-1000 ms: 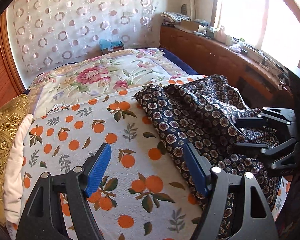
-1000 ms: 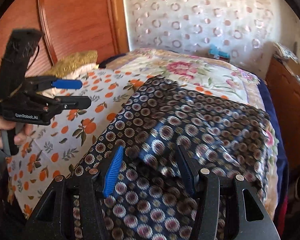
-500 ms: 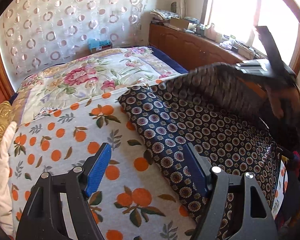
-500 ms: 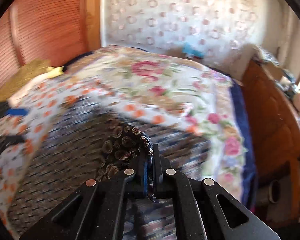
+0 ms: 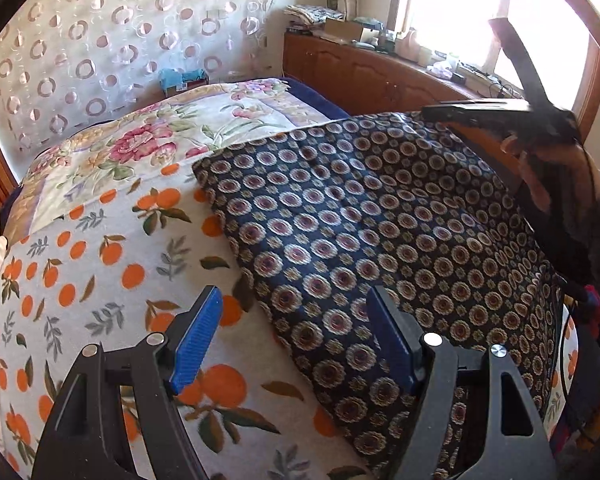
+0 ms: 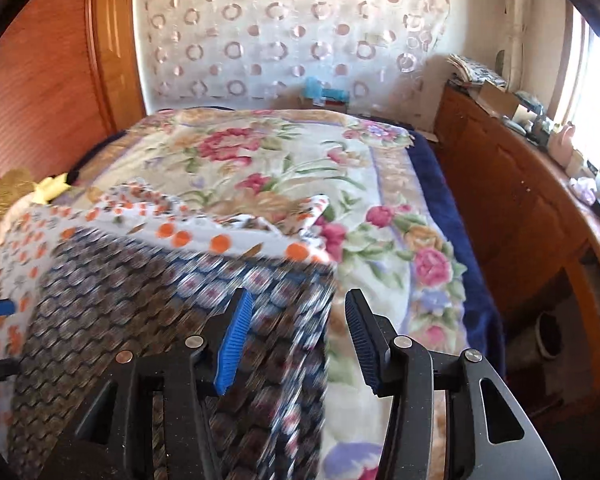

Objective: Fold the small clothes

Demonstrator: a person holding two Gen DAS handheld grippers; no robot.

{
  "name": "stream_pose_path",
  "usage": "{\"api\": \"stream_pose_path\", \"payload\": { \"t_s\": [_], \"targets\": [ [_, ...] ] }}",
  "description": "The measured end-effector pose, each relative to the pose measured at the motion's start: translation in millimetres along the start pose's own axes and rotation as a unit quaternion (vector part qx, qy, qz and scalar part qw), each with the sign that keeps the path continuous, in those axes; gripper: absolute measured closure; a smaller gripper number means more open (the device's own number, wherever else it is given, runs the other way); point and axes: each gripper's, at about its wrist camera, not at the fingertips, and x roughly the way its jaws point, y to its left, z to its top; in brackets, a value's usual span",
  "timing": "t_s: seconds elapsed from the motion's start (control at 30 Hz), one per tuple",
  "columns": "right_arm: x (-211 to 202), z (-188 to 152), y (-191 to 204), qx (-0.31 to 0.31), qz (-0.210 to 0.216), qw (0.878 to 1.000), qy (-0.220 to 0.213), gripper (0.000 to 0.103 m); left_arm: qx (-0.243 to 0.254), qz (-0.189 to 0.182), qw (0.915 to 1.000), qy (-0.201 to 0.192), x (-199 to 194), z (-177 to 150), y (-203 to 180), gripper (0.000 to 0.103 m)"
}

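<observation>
Patterned garment [image 6: 172, 320] beneath spread right gripper [image 6: 296, 340]

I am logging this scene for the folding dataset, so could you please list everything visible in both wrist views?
Patterned garment: one, navy with round medallions, spread over the bed's right side.
Orange-print sheet: one, white with oranges and leaves, under the garment.
Floral blanket: one, cream with pink flowers, far half of the bed.
Gold cushion: one, left bed edge.
Circle-print curtain: one, white, behind the bed.
Wooden cabinet: one, brown, right of the bed, clutter on top.
Blue box: one, beyond the bed.
Left gripper: open, over the garment's near edge.
Right gripper: open, above the garment's corner.
</observation>
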Motion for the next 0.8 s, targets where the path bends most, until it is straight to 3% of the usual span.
{"api": "stream_pose_path", "payload": {
  "t_s": [0.2, 0.47, 0.63, 0.8],
  "targets": [
    [-56, -64, -3, -0.007, 0.048, 0.999, 0.001, 0.039, 0.005, -0.004, 1.0, -0.004, -8, -9, -19, 0.028],
    [-115, -143, -18, 0.008, 0.03, 0.999, 0.022, 0.038, 0.002, -0.015, 0.9999, -0.003, -29, -38, -40, 0.028],
    [-135, -178, -22, 0.04, 0.031, 0.998, 0.028, 0.038, -0.004, -0.02, 0.9998, 0.004, -46, -71, -51, 0.028],
    [-137, -189, -23, 0.063, 0.03, 0.997, 0.027, 0.038, -0.009, -0.017, 0.9998, 0.01, -53, -93, -58, 0.028]
  ]
}}
